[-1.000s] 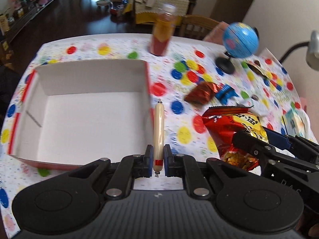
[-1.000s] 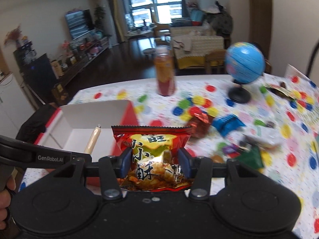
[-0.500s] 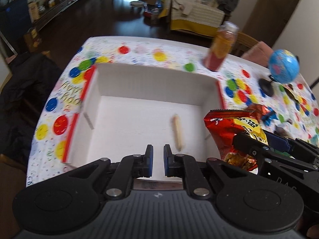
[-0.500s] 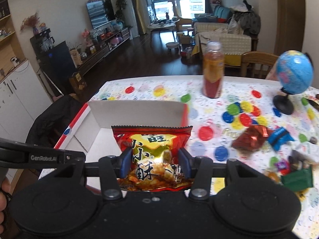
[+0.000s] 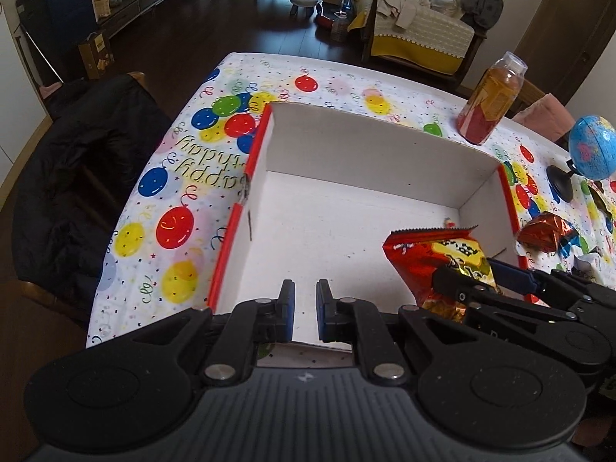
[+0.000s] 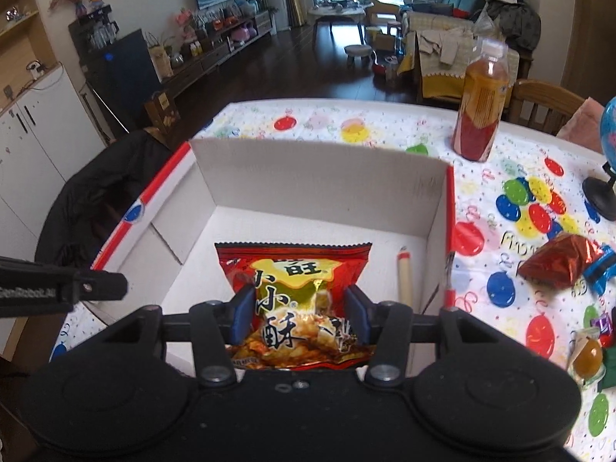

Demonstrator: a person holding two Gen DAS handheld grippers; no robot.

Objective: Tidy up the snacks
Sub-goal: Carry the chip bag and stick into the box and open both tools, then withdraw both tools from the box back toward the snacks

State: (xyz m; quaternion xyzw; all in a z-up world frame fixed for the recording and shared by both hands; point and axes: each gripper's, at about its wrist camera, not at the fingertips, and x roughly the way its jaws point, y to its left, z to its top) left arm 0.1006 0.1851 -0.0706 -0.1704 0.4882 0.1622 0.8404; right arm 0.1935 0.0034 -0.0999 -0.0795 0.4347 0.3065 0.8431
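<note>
A white cardboard box (image 5: 369,154) with red outer edges lies open on the balloon-print tablecloth. My left gripper (image 5: 304,308) hovers over the box's near left part, shut, with nothing between its blue pads. A thin sausage stick (image 6: 404,277) lies on the box floor by the right wall; in the left wrist view only its tip (image 5: 447,223) shows. My right gripper (image 6: 300,308) holds a red and yellow snack bag (image 6: 292,281) over the box's near right part. Its jaws are opening, and the pads still touch the bag's sides. In the left wrist view the bag (image 5: 435,250) hides much of the right wall.
An orange drink bottle (image 6: 481,107) stands beyond the box's far right corner and a blue globe (image 5: 593,146) further right. A brown-red foil pack (image 6: 558,265), a blue wrapper (image 6: 600,269) and small snacks (image 6: 589,350) lie right of the box. A black jacket (image 5: 77,173) hangs left of the table.
The left gripper let go of the sausage stick, which now lies in the box, and shifted left over the box. The right gripper carried the bag left and down over the box.
</note>
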